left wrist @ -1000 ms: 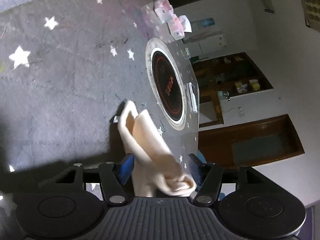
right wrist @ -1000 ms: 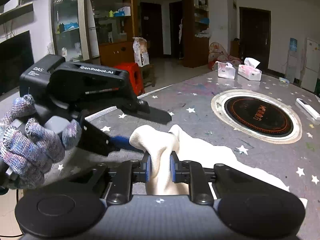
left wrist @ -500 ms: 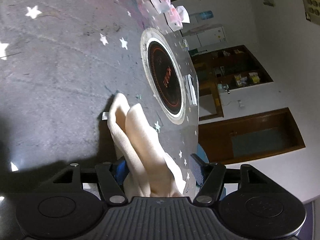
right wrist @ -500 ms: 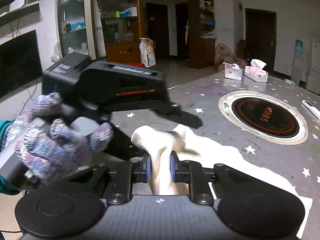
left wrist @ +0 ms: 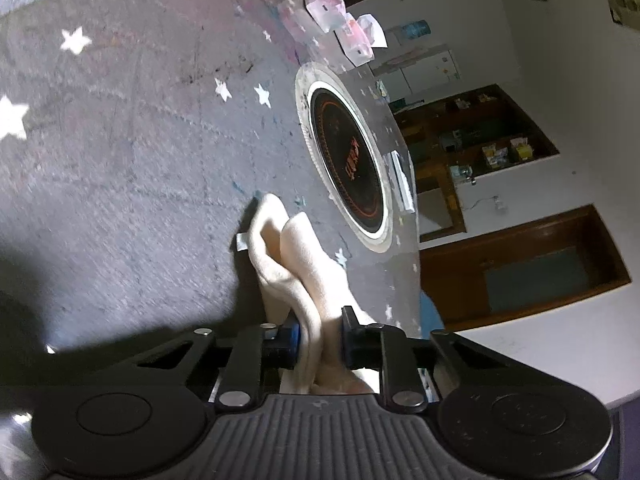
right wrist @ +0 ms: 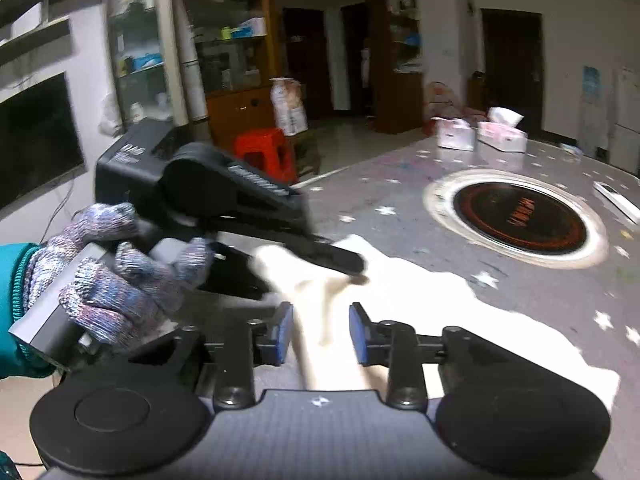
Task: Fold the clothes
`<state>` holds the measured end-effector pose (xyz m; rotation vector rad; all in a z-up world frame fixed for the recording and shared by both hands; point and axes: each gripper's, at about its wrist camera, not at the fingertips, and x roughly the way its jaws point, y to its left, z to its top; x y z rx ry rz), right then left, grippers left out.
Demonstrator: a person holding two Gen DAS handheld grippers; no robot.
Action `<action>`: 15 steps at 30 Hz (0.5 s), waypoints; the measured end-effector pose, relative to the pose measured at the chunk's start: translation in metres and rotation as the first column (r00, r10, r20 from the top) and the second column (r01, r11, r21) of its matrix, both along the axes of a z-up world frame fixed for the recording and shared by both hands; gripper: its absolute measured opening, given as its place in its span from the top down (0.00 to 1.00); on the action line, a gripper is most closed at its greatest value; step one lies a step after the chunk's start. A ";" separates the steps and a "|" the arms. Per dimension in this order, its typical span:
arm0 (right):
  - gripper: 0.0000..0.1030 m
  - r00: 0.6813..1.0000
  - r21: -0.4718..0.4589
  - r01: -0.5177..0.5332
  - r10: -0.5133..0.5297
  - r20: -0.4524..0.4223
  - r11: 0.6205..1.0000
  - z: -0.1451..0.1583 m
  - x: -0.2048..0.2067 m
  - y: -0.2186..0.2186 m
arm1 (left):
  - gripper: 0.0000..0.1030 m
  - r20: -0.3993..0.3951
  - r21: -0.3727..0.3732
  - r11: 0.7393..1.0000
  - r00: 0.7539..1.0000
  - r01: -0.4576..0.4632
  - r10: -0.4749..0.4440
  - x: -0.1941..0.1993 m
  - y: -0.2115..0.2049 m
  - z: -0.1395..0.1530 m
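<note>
The cream cloth (left wrist: 294, 264) lies on the grey star-patterned table (left wrist: 120, 160), bunched into upright folds near the round black-and-orange hotplate (left wrist: 346, 164) set into the tabletop. The left gripper (left wrist: 320, 334) is clamped on a thick fold of this cloth, the fabric pressed between both blue-padded fingers (left wrist: 290, 336) and rising beyond them in two soft ridges. In the right wrist view the right gripper (right wrist: 320, 330) stands with its jaws parted, blue pads either side of a strip of the cloth (right wrist: 420, 300) without pinching it; the rest of the fabric spreads flat toward the right across the table (right wrist: 540, 300). The left gripper (right wrist: 356, 266) reaches in from the left, held by a hand (right wrist: 120, 280) in a speckled knit glove. Two pink tissue boxes (right wrist: 480, 138) sit at the table's far edge, beyond the hotplate (right wrist: 520, 216).
</note>
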<state>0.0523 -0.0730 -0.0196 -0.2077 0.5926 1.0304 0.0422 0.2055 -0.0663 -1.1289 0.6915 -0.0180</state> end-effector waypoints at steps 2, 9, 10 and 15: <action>0.70 0.998 -0.006 0.058 -0.058 -0.013 0.998 -0.001 0.007 -0.017 | 0.81 -0.002 0.037 0.999 1.000 0.006 -0.006 -0.003 0.001 0.002; 0.70 0.938 -0.059 0.341 -0.343 -0.043 0.938 -0.013 0.046 -0.090 | 0.83 -0.032 0.143 0.989 0.999 0.038 -0.034 -0.010 0.003 0.001; 0.69 0.924 -0.066 0.374 -0.378 -0.054 0.925 -0.016 0.052 -0.099 | 0.83 -0.034 0.158 0.986 0.999 0.045 -0.040 -0.010 0.002 0.001; 0.60 0.873 -0.066 0.458 -0.463 -0.151 0.886 -0.032 0.082 -0.120 | 0.84 -0.036 0.231 0.970 0.997 0.074 -0.067 -0.010 -0.003 0.006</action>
